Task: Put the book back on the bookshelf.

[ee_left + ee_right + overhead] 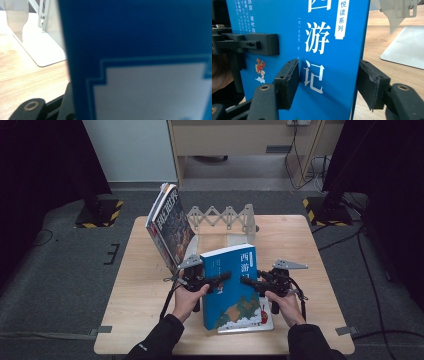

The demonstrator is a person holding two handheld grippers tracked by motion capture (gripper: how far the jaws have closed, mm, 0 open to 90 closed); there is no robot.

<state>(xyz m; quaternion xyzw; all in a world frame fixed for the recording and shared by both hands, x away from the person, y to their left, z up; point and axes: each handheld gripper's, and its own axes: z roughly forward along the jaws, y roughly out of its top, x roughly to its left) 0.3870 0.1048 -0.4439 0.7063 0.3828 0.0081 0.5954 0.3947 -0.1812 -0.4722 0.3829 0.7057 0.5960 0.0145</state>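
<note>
The right gripper view shows the blue book's (322,50) spine between the right hand-held gripper's (328,82) pads, both touching – a grip. In the high view the left hand-held gripper (220,279) clamps the cover's opposite edge; the book stands tilted on a flat book (250,322) between the two. Beyond them stand an expanding white bookend (225,217) and leaning magazines (170,222) – bare wooden surface (140,285) to either side, grey carpet around.
</note>
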